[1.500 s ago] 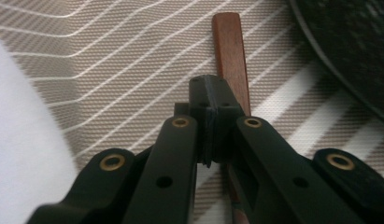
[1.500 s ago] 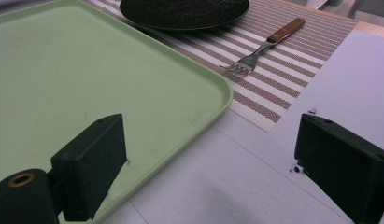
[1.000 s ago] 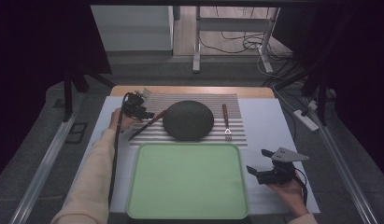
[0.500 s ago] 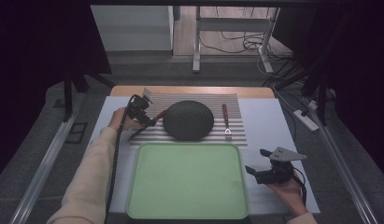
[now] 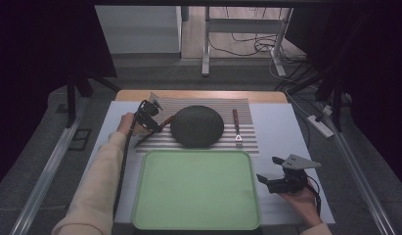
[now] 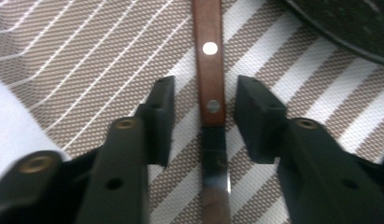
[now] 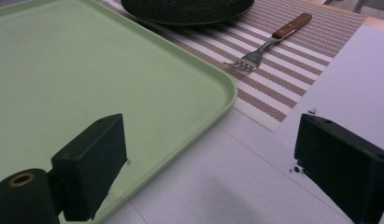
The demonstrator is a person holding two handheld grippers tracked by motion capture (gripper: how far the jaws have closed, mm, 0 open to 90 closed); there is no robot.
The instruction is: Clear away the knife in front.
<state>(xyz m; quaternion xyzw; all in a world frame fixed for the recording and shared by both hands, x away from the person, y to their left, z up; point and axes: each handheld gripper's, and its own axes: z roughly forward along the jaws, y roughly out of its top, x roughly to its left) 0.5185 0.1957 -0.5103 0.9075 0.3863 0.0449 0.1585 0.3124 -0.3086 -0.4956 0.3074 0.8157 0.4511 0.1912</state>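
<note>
No readable text, labels, brands, numbers or signs were found in any view. Checked the knife point(image 6: 210, 79) handle, fork point(image 7: 273, 39), green tray point(image 5: 154, 205), striped mat point(image 5: 247, 139) and dark plate point(image 5: 197, 126): all were unmarked.
</note>
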